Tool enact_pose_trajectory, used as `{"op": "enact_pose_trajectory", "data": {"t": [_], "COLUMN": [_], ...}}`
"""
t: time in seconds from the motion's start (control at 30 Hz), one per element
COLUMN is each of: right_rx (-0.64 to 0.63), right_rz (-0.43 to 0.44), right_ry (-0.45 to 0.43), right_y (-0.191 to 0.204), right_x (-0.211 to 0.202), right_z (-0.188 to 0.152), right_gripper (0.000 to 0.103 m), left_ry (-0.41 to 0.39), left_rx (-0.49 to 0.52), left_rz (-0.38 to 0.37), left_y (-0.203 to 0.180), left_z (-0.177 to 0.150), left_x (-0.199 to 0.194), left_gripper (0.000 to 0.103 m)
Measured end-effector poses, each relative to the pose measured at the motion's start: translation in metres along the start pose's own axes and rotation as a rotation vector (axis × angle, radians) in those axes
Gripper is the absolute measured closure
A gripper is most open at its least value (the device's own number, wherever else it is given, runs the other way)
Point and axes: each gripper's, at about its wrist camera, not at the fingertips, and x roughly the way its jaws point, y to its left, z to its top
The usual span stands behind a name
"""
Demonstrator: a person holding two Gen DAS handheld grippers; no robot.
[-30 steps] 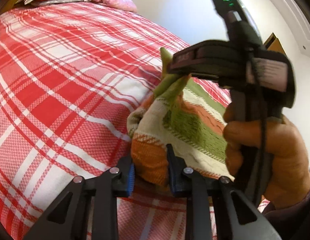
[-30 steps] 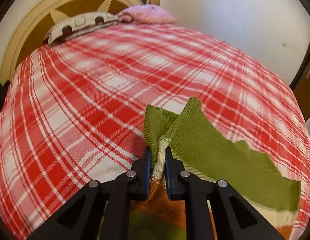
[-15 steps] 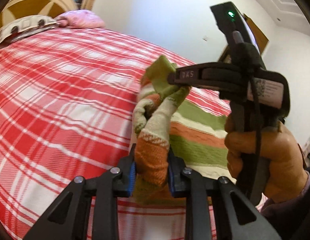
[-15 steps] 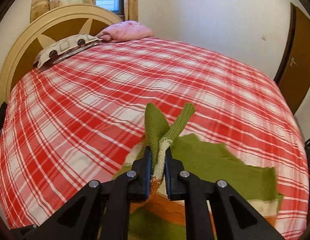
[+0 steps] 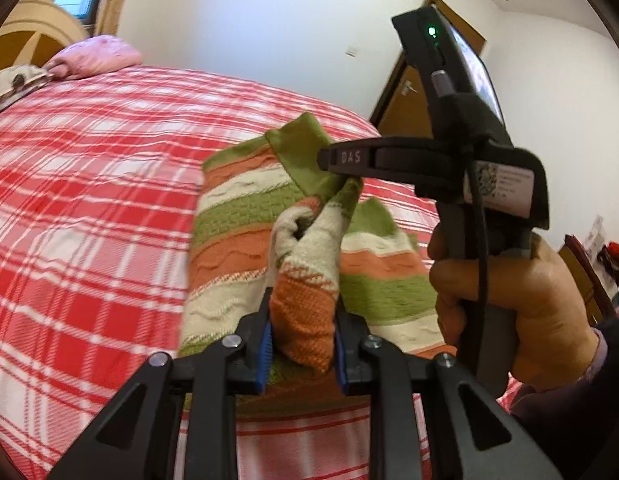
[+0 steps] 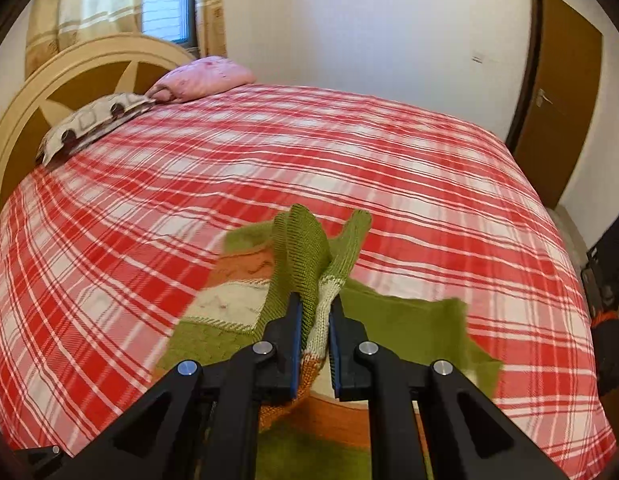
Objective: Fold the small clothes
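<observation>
I had the left gripper [image 5: 302,338] clamped on the striped knit garment [image 5: 237,216] above the plaid bed [image 5: 89,200], and the right gripper [image 6: 314,332] pinching its green hem

The left wrist view is taken from just behind the left gripper [image 5: 300,332], angled down across the plaid bedspread [image 5: 89,200] toward the far wall and door [image 5: 405,108], with the right gripper [image 5: 329,159] and its hand [image 5: 509,300] seen close at the right. The right wrist view is taken from behind its own fingers [image 6: 295,320], facing the headboard [image 6: 69,76] and window [image 6: 165,0]. The striped knit garment [image 6: 237,300], the bedspread, the pink pillow [image 6: 209,80] and the door are shared by both views.
</observation>
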Motion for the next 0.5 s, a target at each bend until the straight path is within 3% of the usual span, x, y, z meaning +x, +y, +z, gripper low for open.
{"op": "enact_pose_trajectory", "data": {"t": [0.3,0.5], "right_rx": [0.100,0.193], "right_rz": [-0.064,-0.067], "right_ry": [0.002,0.034], "right_y": [-0.082,-0.123], "right_x": [-0.021,-0.015], "right_z": [-0.030,-0.064], "right_gripper": [0.092,0.092], "left_ry": [0.035,0.081], "left_rx": [0.111,0.198], "left_rz": [-0.074,-0.076], "left_y": [-0.071,-0.104], "left_z": [-0.010,-0.028], "left_x": [0.023,0.045], "left_gripper": [0.078,0.078]}}
